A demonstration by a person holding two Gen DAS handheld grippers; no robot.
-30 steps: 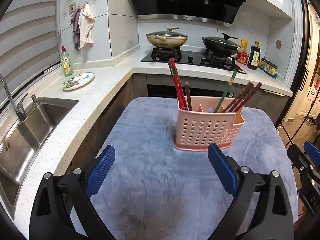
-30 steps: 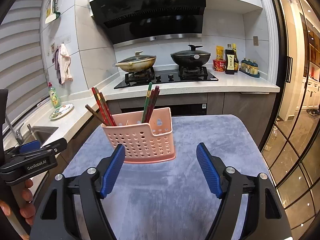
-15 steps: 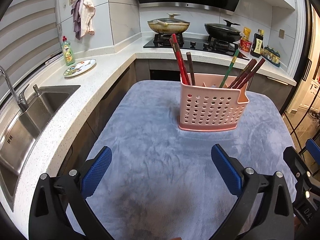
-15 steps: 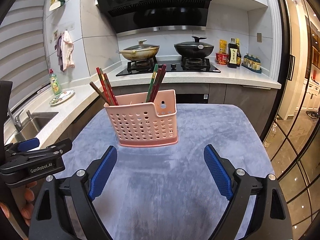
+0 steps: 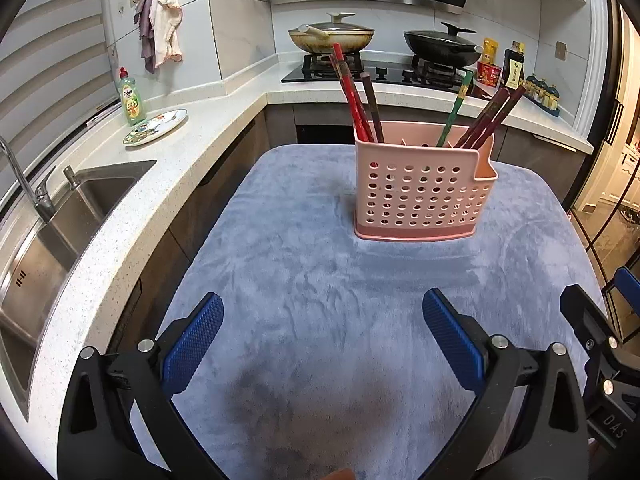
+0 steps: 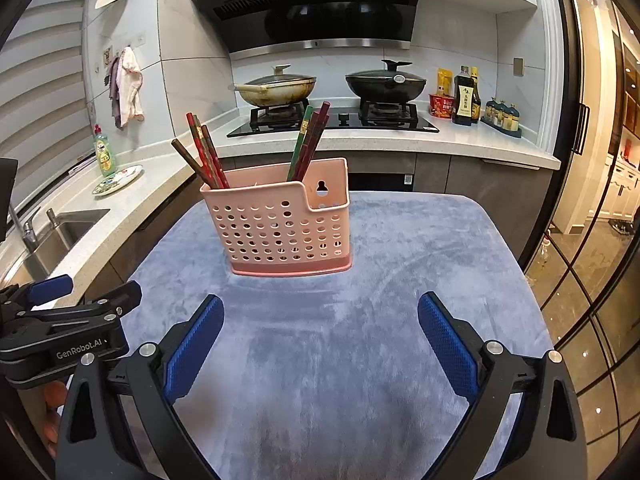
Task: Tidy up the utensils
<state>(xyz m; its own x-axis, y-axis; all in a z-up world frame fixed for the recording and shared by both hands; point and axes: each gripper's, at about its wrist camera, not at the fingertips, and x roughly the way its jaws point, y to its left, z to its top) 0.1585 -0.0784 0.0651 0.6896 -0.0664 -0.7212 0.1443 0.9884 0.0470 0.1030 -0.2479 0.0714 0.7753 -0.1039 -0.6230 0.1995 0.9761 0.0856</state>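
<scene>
A pink perforated utensil holder (image 5: pixel 422 194) stands upright on a grey-blue cloth (image 5: pixel 312 280); it also shows in the right wrist view (image 6: pixel 286 226). Red and brown chopsticks (image 5: pixel 356 96) lean in its left compartment. A green chopstick (image 5: pixel 454 110) and dark red ones (image 5: pixel 490 118) lean in the right part. My left gripper (image 5: pixel 323 340) is open and empty, low over the cloth, well short of the holder. My right gripper (image 6: pixel 320 340) is open and empty, also short of the holder. The left gripper's body (image 6: pixel 68 328) shows at the left of the right wrist view.
A white counter (image 5: pixel 132 208) with a steel sink (image 5: pixel 44 240) runs along the left, with a soap bottle (image 5: pixel 130 98) and a plate (image 5: pixel 155 132). A stove with two pans (image 6: pixel 332 88) and sauce bottles (image 6: pixel 466 98) stand behind. Glass doors are on the right.
Both grippers have pulled back from the holder and tilted down. The holder and chopsticks have not moved. Both stay open.
</scene>
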